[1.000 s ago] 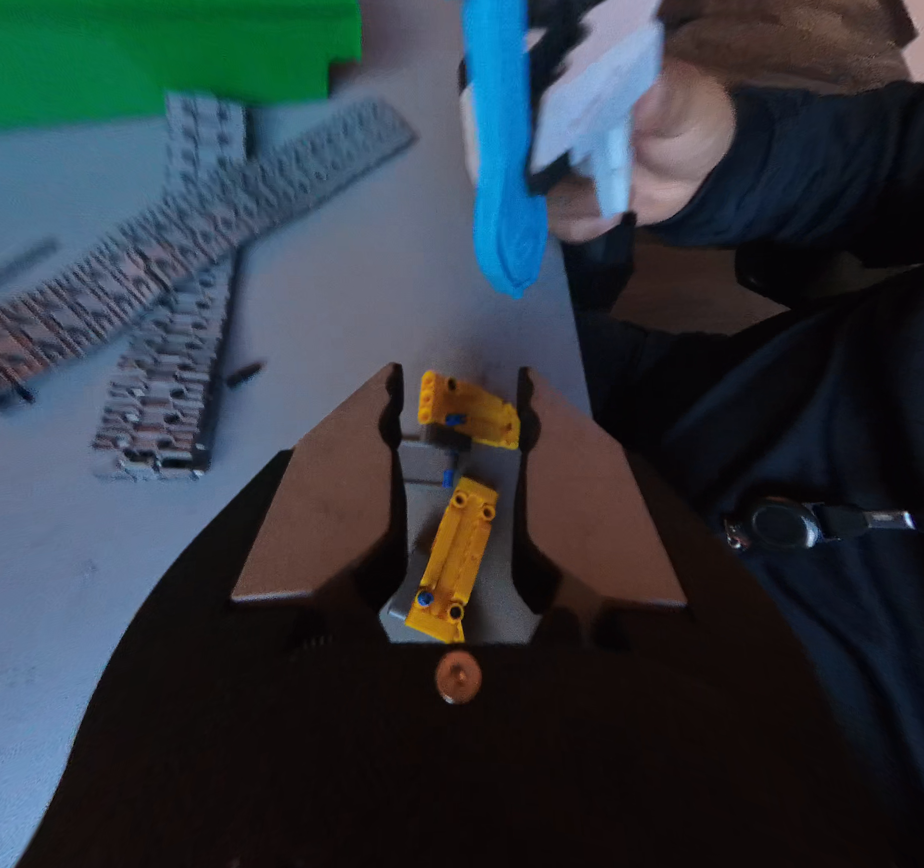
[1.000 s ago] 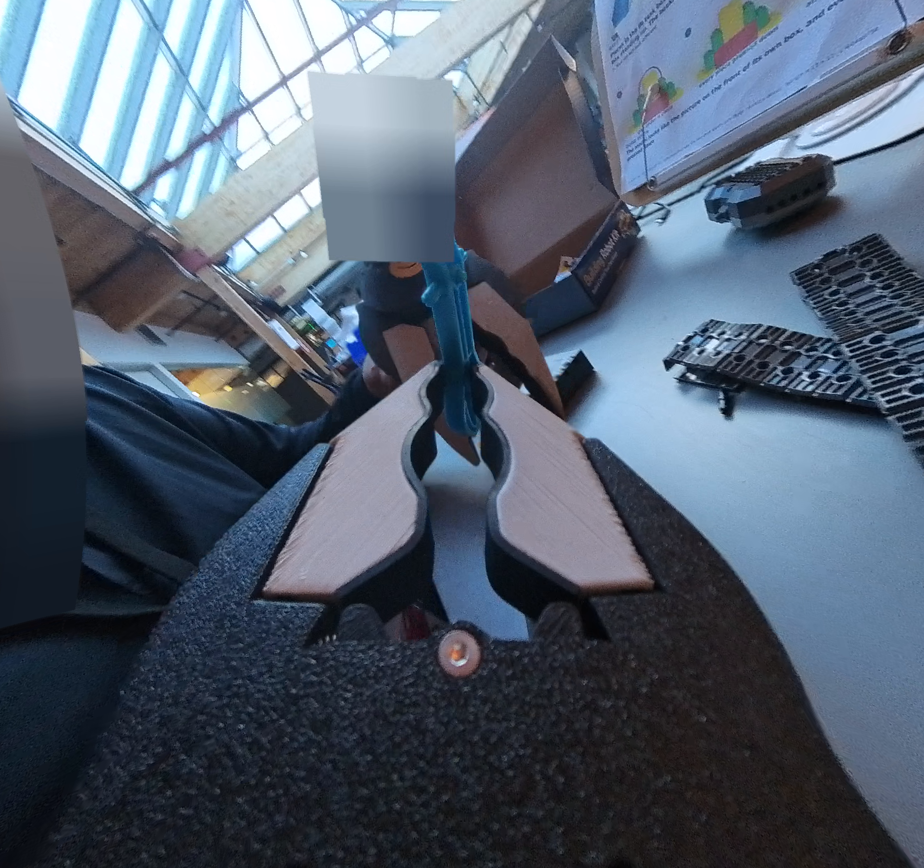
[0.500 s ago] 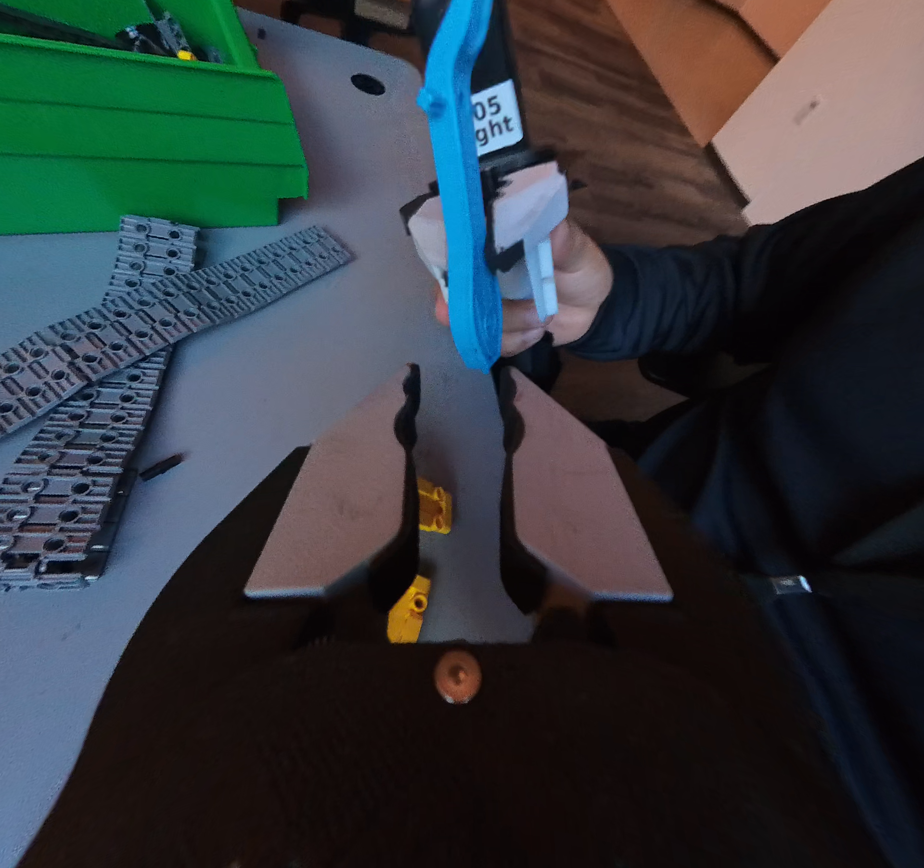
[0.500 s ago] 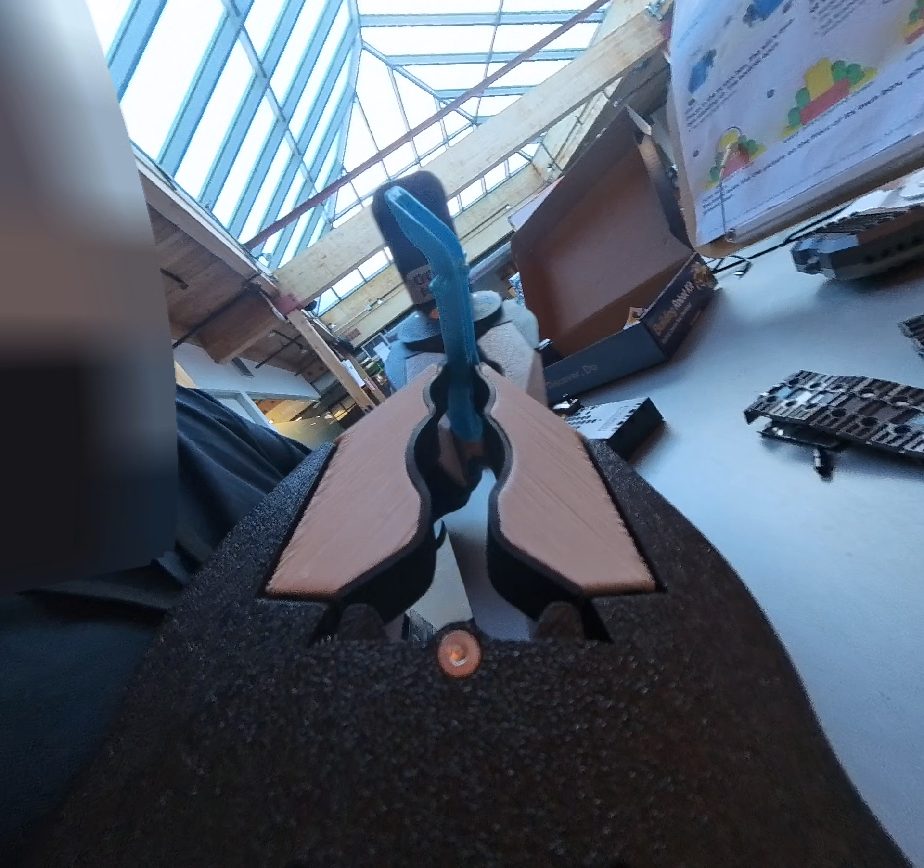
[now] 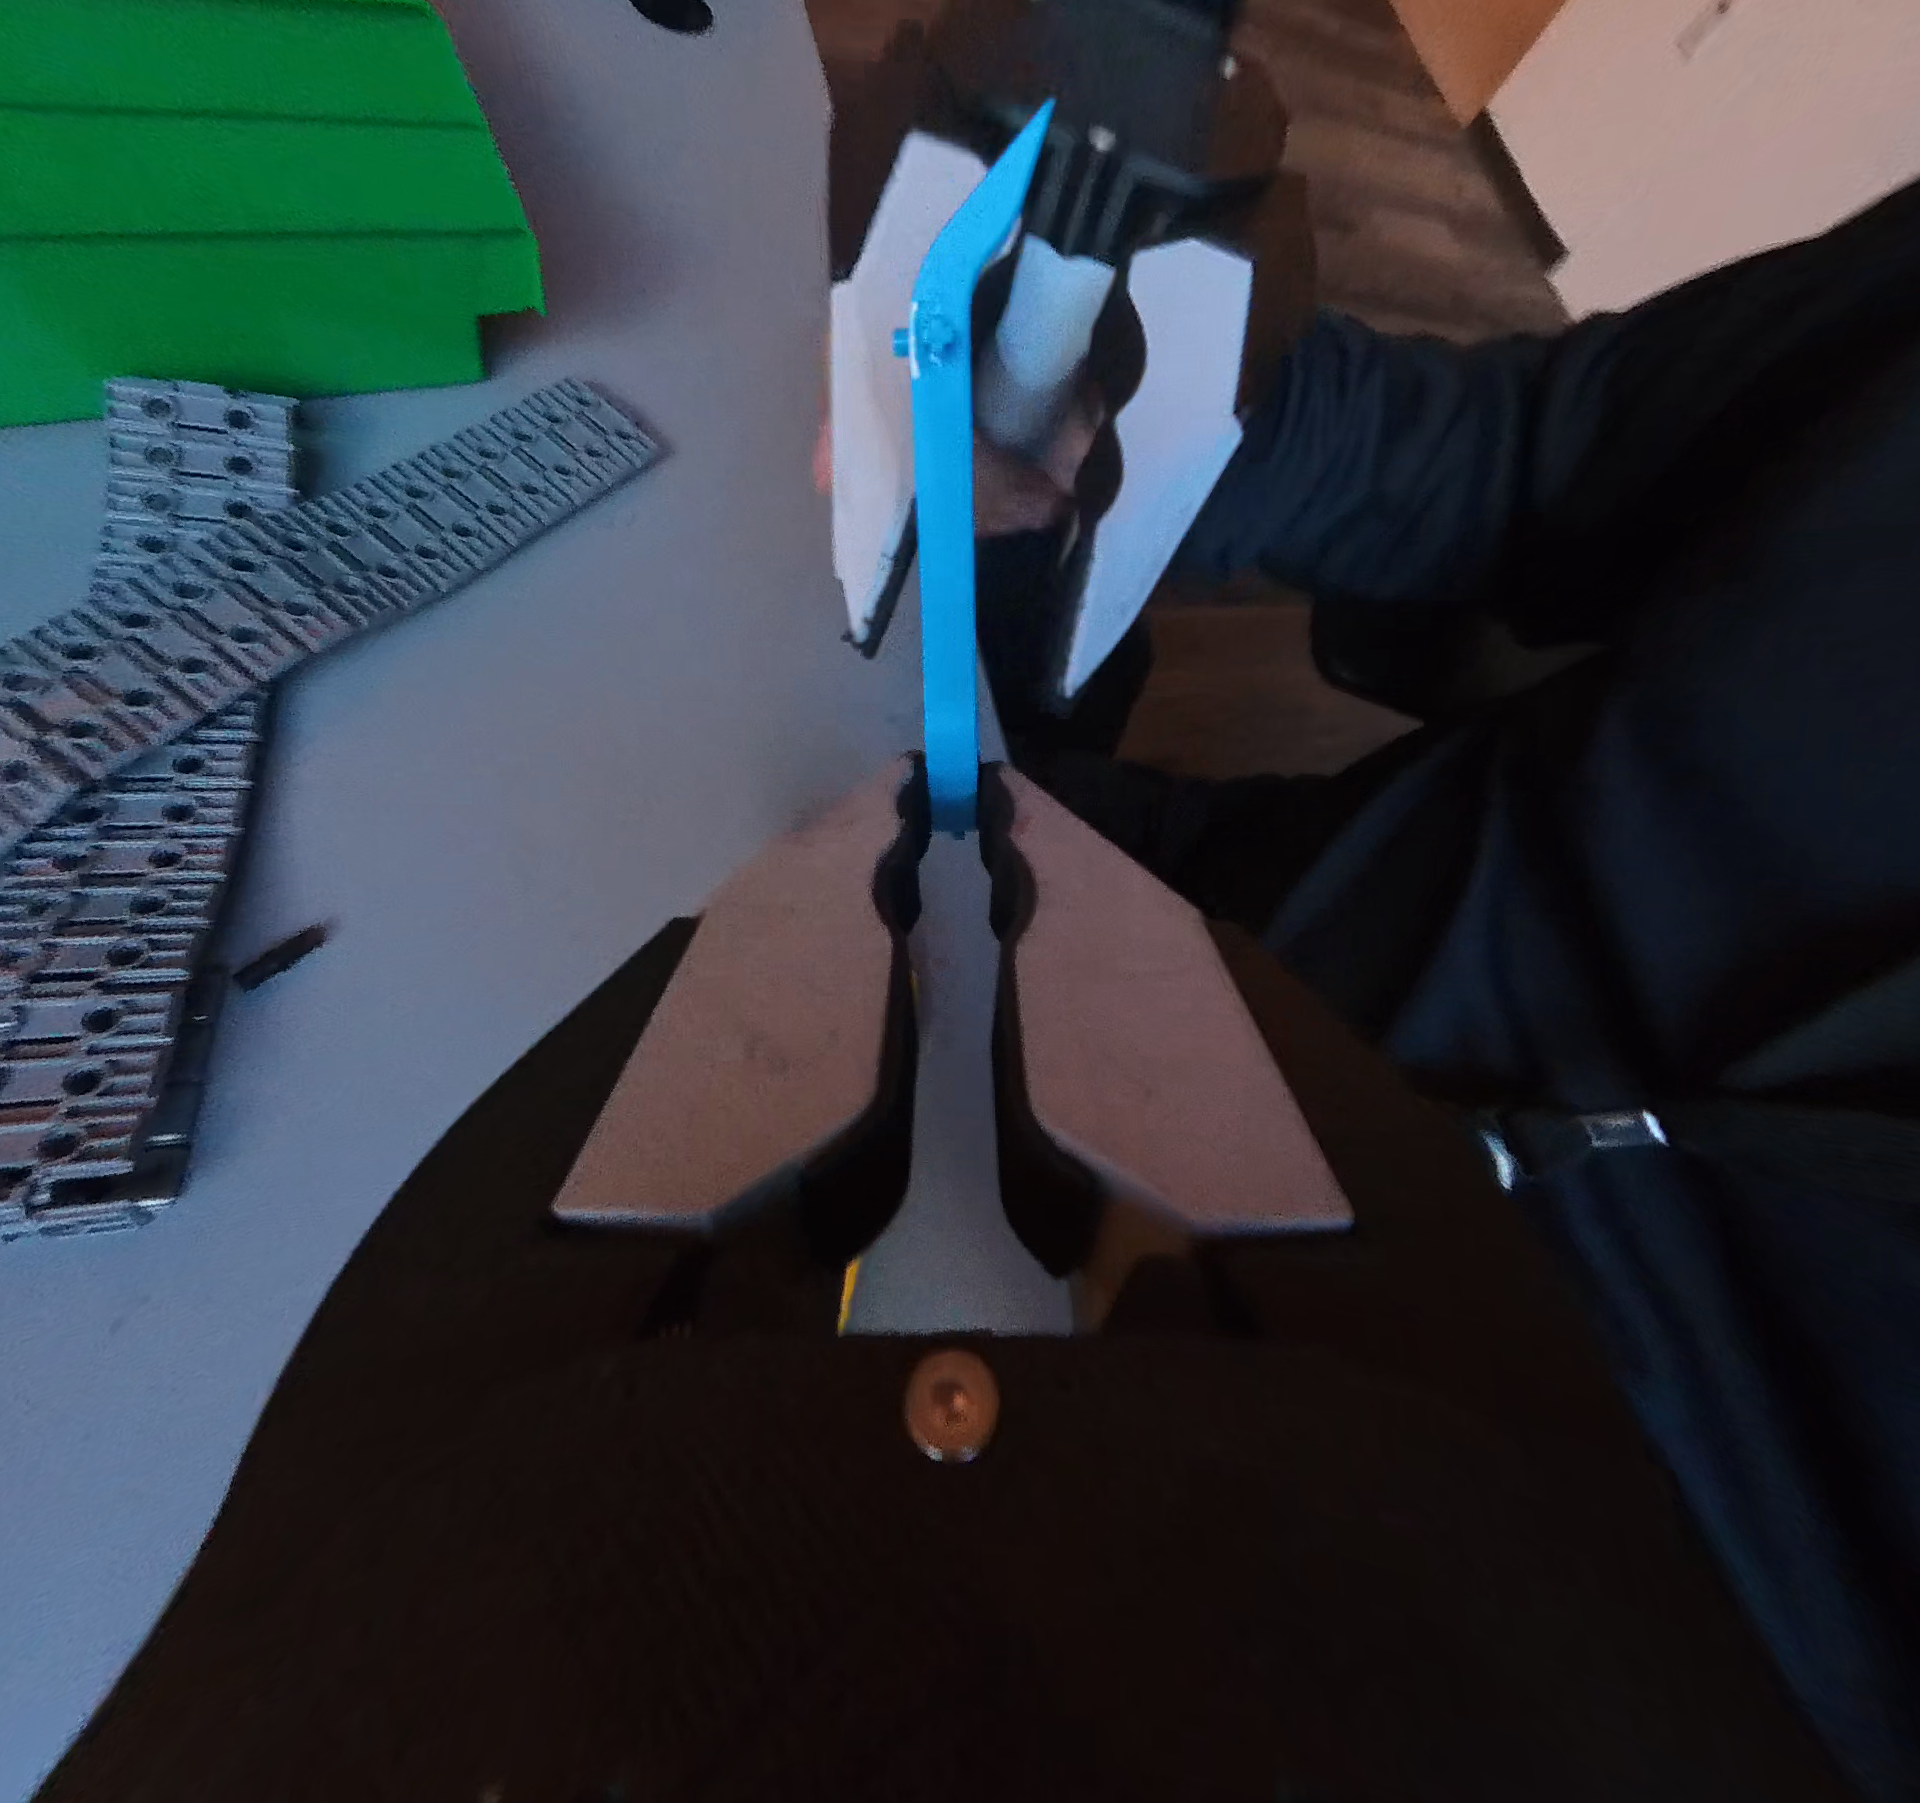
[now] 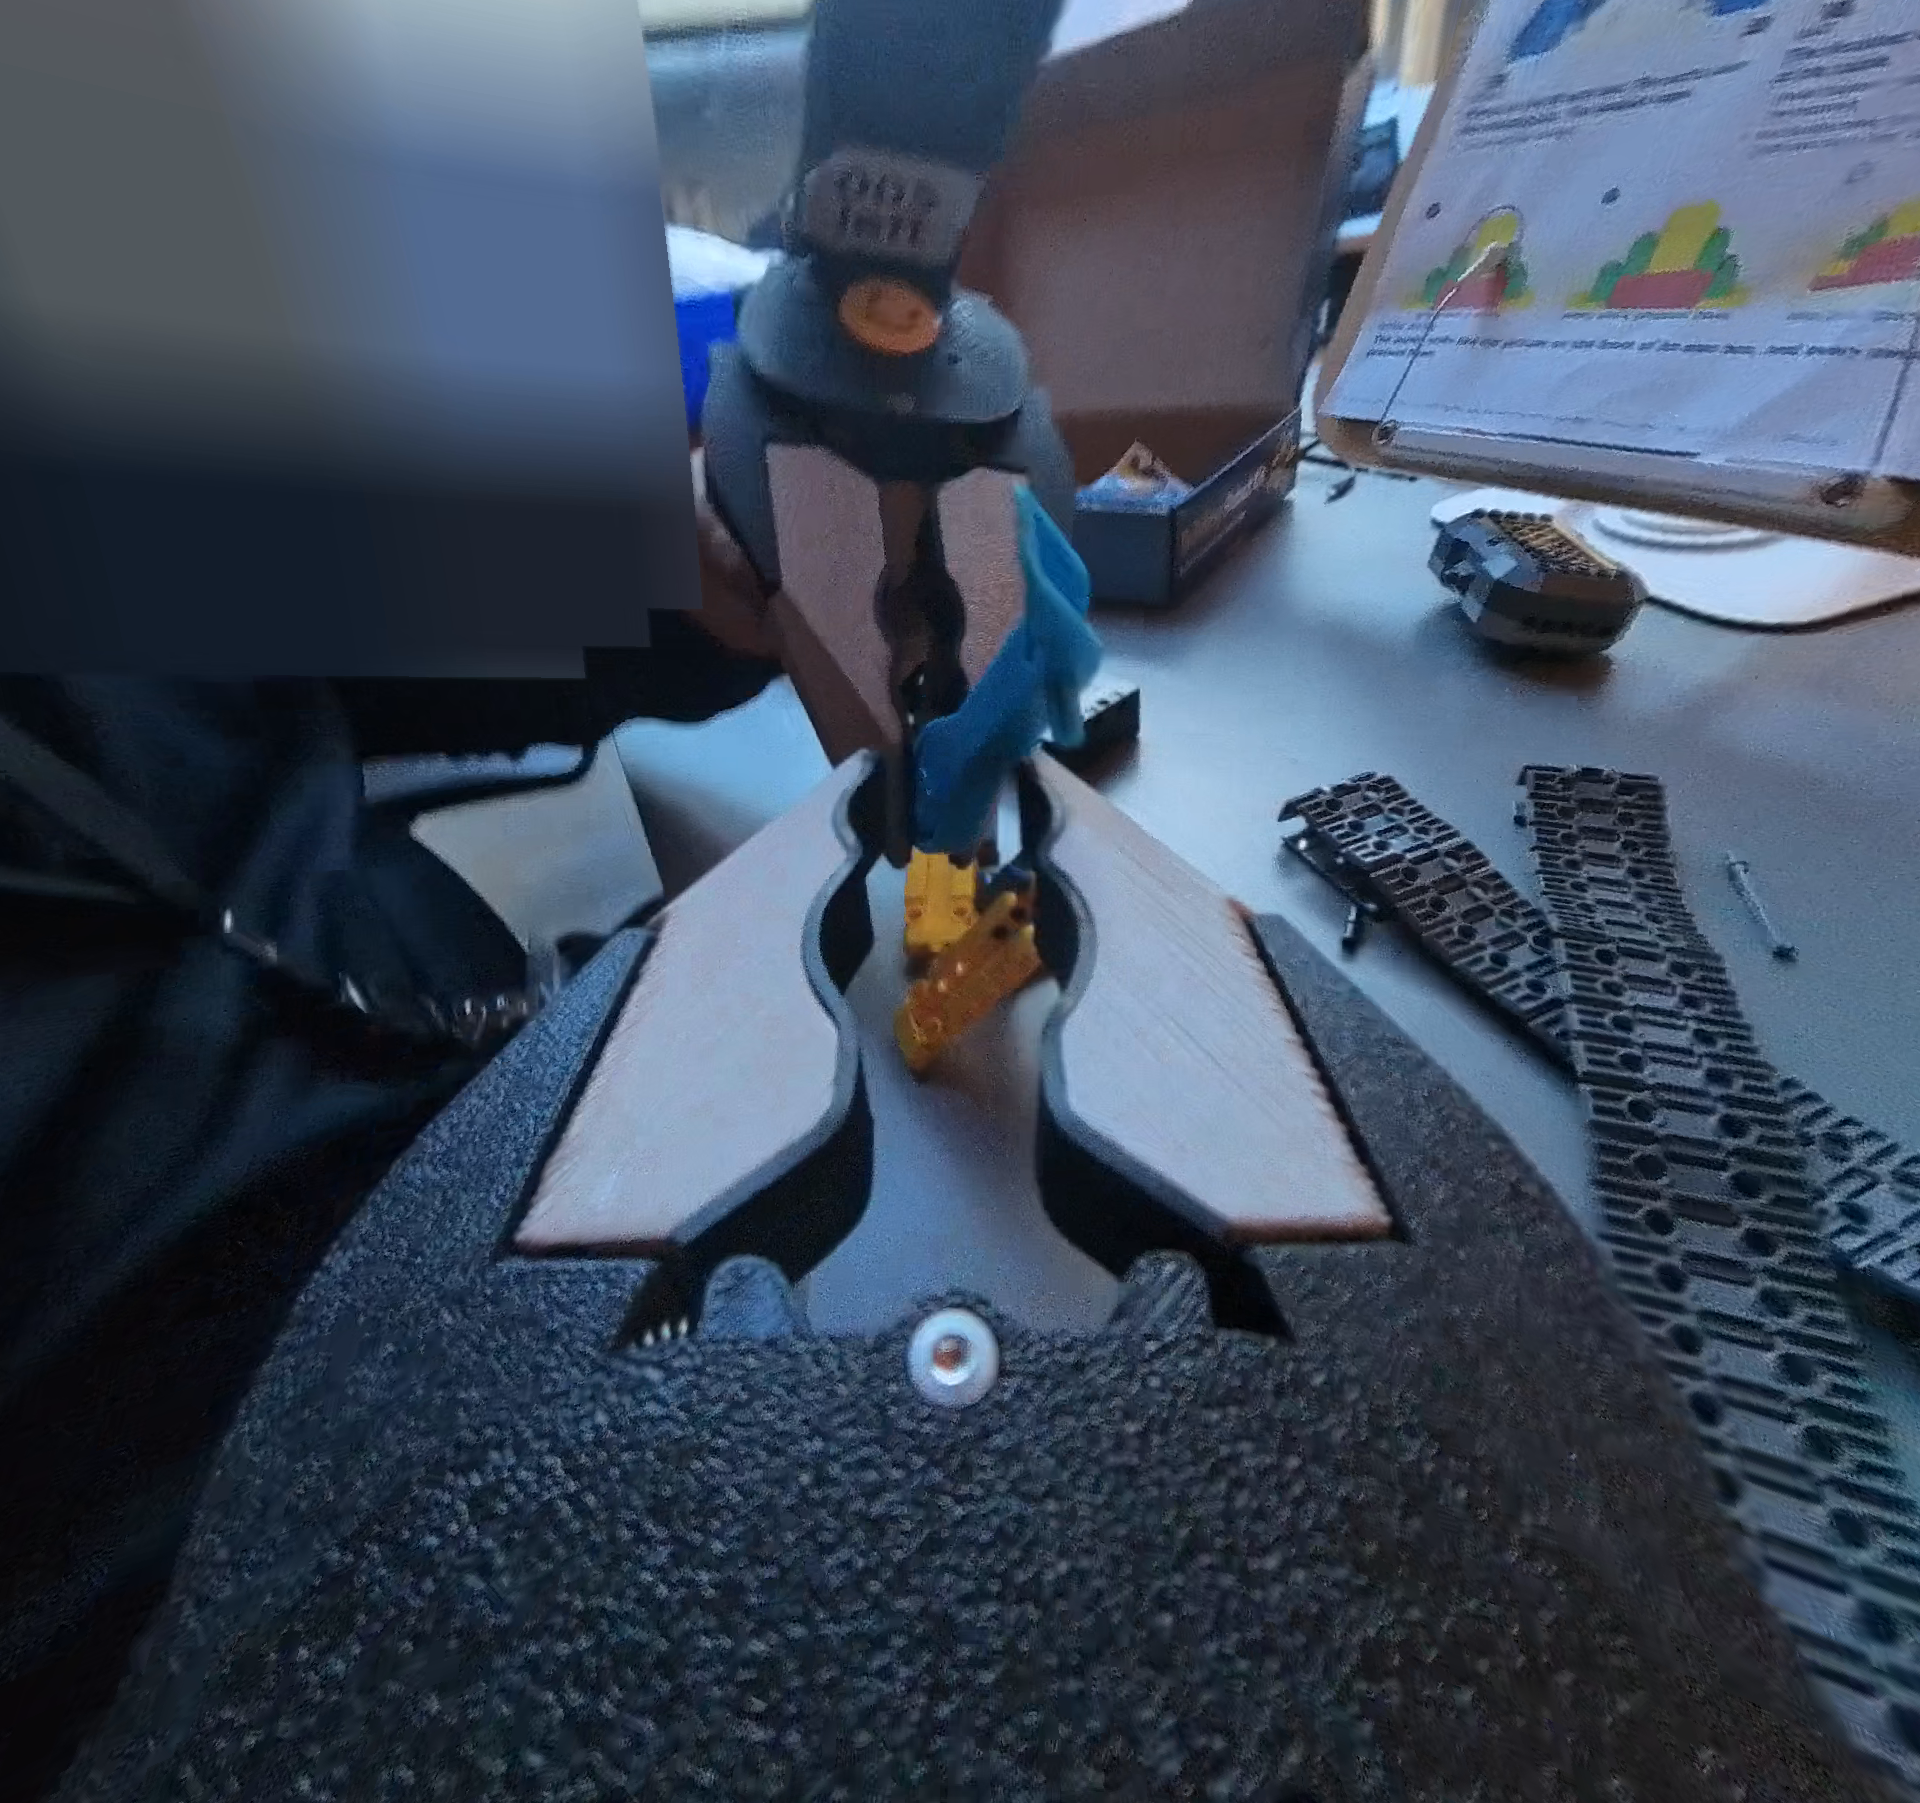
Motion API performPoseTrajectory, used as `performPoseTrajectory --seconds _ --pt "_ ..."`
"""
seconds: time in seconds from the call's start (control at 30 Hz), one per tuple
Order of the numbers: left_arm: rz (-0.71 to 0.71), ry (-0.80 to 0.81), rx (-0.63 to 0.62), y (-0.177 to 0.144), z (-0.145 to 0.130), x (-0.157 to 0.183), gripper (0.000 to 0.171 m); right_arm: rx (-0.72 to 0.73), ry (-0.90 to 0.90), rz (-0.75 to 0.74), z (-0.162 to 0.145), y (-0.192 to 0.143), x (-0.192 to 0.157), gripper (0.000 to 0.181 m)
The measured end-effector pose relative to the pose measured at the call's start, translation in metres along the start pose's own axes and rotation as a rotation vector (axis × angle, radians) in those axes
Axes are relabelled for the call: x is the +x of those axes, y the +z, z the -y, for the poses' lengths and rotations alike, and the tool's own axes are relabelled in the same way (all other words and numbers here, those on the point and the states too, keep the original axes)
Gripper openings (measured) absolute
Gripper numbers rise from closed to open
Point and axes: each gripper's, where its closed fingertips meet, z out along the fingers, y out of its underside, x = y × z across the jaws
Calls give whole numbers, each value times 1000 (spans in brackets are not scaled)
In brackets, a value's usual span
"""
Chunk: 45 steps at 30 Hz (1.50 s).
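**Blue strip pinched in my left tool**

My left tool [image 5: 951, 799] is pressed together on the lower end of a flat bent blue plastic strip [image 5: 948, 558], which stands nearly upright above the grey tabletop [image 5: 520, 818]. My right tool [image 6: 951, 797] faces it with its fingers spread. The strip's upper part runs between them, and I cannot tell whether either finger touches it. Under both tools, a small yellow studded brick assembly [image 6: 961, 964] lies on the tabletop. To the side lie crossed grey perforated track strips [image 5: 312, 548], a short black pin [image 5: 278, 955] and a green plastic bin [image 5: 239, 195]. Farther back stand a brown cardboard box [image 6: 1143, 247] and a printed sheet on a stand [image 6: 1662, 195].
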Motion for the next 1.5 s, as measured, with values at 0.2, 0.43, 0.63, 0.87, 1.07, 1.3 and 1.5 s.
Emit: performPoseTrajectory --seconds 0.2,0.43,0.63,0.87,1.07,1.3,1.5 --pt "-59 4 -86 1 -9 4 6 -169 -107 27 -13 5 -2 15" --pt "-36 36 -167 1 -18 2 7 -200 -14 106 -24 14 -8 10" --pt "-55 19 -126 -2 -14 1 7 -122 3 108 -18 15 -9 6" --pt "-78 -35 -91 -3 -14 -3 7 -97 75 77 -19 17 -5 6" --pt "-122 -63 -70 -6 -13 2 6 -70 98 57 -7 14 -3 14" --pt "-124 -73 -73 -5 -12 3 7 -83 134 66 -7 13 -4 7" --pt "-121 -76 -84 -4 -14 2 7 -102 78 27 -8 13 -1 11"
